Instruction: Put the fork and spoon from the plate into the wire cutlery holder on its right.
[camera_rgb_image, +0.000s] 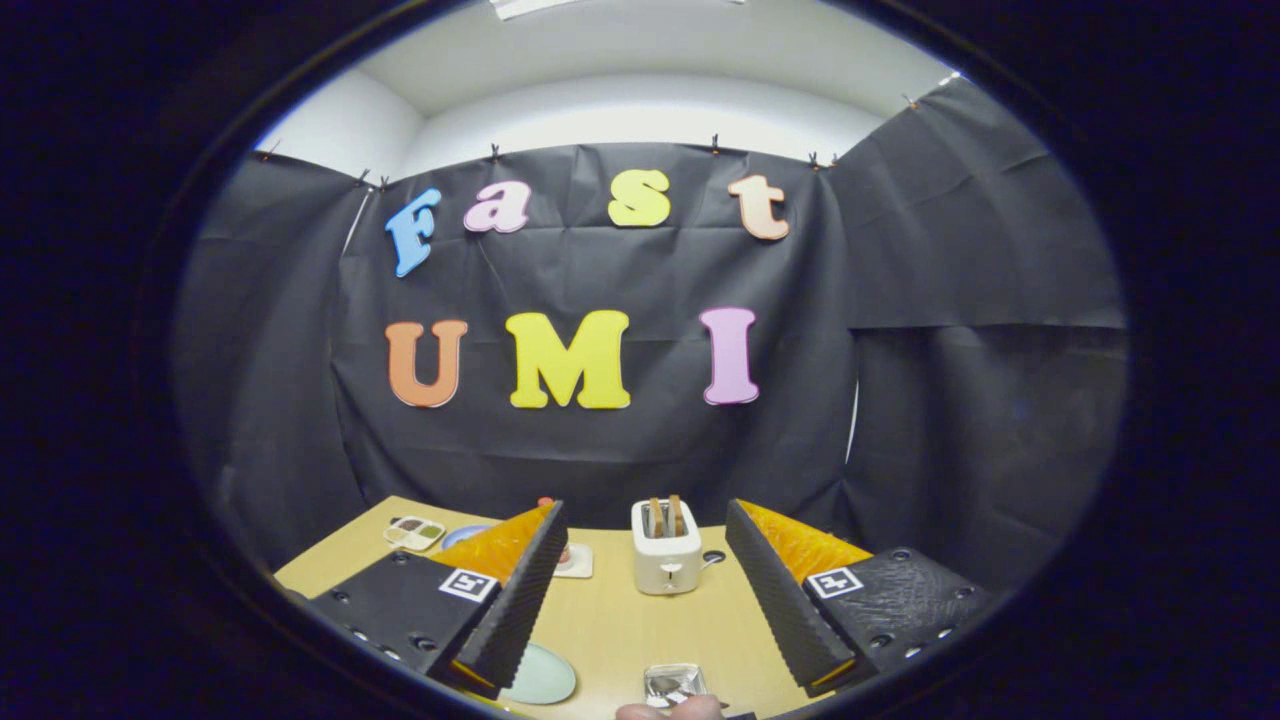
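Observation:
My gripper (645, 510) is held open, high above a wooden table (620, 630), with nothing between its fingers. Down between the finger bases, a pale green plate (545, 676) lies on the table, partly hidden by the left finger (515, 600). To the plate's right stands a shiny metal holder (675, 683), seen from above. I cannot make out what it holds. The edge of a person's hand (670, 710) shows just below the holder.
A white toaster (667, 560) with two slices in it stands at the back of the table, beyond the fingers. Left of it are a white coaster (578, 562), a blue dish (462, 535) and a small divided tray (415, 532). Black cloth walls surround the table.

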